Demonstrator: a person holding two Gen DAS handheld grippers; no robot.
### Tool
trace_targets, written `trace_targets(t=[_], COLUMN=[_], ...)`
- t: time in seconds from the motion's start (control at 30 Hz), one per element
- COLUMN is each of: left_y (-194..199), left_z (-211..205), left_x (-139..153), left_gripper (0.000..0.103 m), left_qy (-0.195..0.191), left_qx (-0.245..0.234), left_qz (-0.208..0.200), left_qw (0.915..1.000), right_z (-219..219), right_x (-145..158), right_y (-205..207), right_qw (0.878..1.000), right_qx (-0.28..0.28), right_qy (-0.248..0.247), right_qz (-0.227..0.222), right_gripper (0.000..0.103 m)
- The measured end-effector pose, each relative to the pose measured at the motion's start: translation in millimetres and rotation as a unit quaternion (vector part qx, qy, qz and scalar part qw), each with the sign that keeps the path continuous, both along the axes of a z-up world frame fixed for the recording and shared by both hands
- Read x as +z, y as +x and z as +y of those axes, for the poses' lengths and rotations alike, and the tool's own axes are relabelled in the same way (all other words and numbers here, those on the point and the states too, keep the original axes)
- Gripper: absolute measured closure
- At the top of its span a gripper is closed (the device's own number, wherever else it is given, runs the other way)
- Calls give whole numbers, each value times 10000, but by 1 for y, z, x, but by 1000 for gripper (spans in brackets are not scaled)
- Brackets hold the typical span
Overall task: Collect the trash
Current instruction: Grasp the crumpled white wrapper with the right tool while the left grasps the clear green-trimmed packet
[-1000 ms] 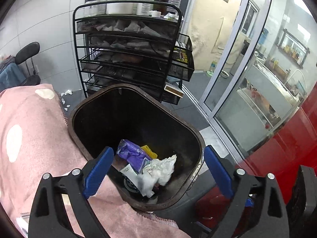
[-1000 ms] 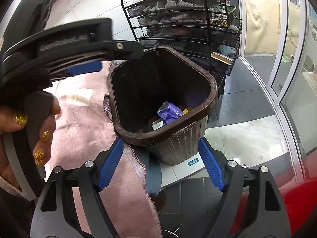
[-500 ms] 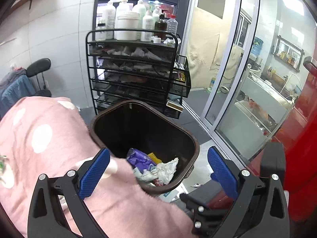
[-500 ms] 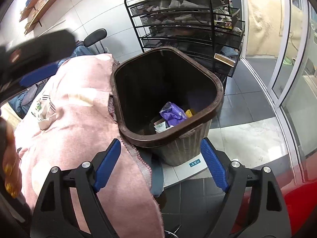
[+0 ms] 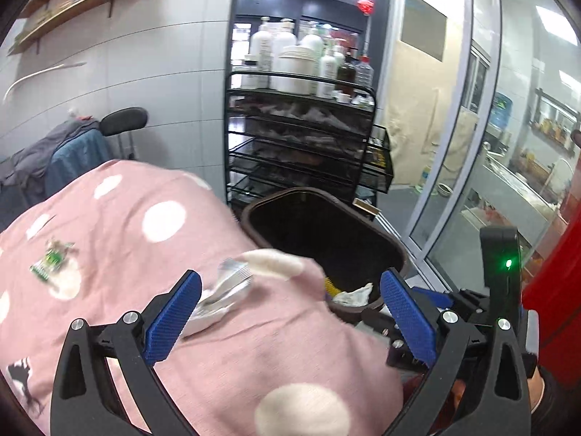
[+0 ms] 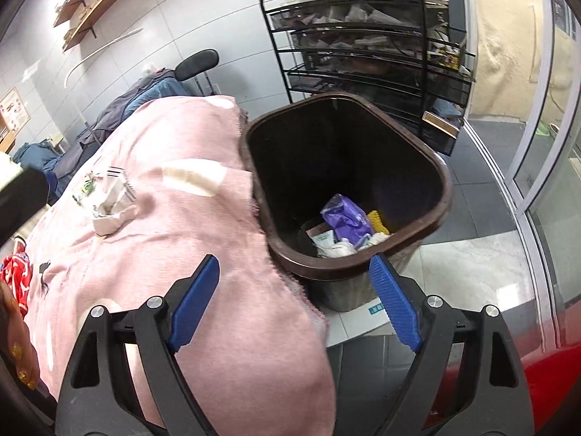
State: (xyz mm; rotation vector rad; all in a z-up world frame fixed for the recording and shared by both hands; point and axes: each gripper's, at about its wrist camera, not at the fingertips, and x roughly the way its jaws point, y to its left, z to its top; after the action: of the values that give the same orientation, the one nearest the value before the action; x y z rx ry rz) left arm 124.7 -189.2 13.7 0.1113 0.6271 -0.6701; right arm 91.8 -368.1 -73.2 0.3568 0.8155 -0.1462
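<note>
Both wrist views look down, close, sharing the brown bin (image 5: 326, 232) (image 6: 363, 181) and pink blanket (image 5: 145, 254) (image 6: 163, 218).

One brown bin (image 6: 441, 196), one pink dotted blanket (image 6: 203, 239), two wrappers (image 5: 221, 290) (image 5: 52, 256) on it, one black wire rack (image 5: 301, 145).

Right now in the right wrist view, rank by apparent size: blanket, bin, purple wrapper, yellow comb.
1. Pink blanket, though it lies nearest the camera.
2. Bin.
3. Purple wrapper.
4. Yellow comb, partly hidden, so unsure.
</note>
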Motion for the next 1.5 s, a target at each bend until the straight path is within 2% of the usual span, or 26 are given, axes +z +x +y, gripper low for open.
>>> trace_targets(t=[0.23, 0.4, 0.53, 0.83, 1.03, 1.07, 1.13, 1.27, 1.37, 1.5], left_y=[2, 9, 23, 54, 88, 93, 107, 133, 148, 169], left_z=[46, 93, 125, 182, 223, 225, 231, 240, 240, 236], left_x=[-8, -21, -33, -51, -51, -51, -53, -57, -57, -58], left_gripper=[5, 5, 5, 5, 5, 5, 5, 6, 6, 9], left_qy=[-18, -2, -69, -35, -604, -618, -636, -832, -882, -913], left_qx=[448, 890, 1174, 1851, 2271, 2340, 2464, 2467, 2468, 2538], left_qz=[26, 202, 504, 907, 1296, 1309, 1394, 1670, 1713, 1779], left_qw=[9990, 9958, 9918, 9785, 9633, 9614, 9570, 9510, 9497, 9463], right_z=[25, 51, 82, 133, 146, 148, 149, 148, 149, 151], right_x=[10, 22, 31, 42, 35, 31, 24, 23, 25, 28], right_y=[14, 30, 47, 83, 108, 113, 119, 121, 121, 115], right_qw=[9994, 9976, 9933, 9818, 9754, 9748, 9735, 9738, 9729, 9732], right_qx=[328, 664, 1104, 1765, 2000, 1999, 2004, 2022, 2067, 2087], right_qy=[46, -4, -170, -624, -926, -992, -1082, -1037, -1033, -963], right_qz=[-78, -212, -299, -328, -85, 28, 188, 121, 94, 0], right_gripper=[18, 18, 18, 18, 20, 29, 39, 62, 73, 81])
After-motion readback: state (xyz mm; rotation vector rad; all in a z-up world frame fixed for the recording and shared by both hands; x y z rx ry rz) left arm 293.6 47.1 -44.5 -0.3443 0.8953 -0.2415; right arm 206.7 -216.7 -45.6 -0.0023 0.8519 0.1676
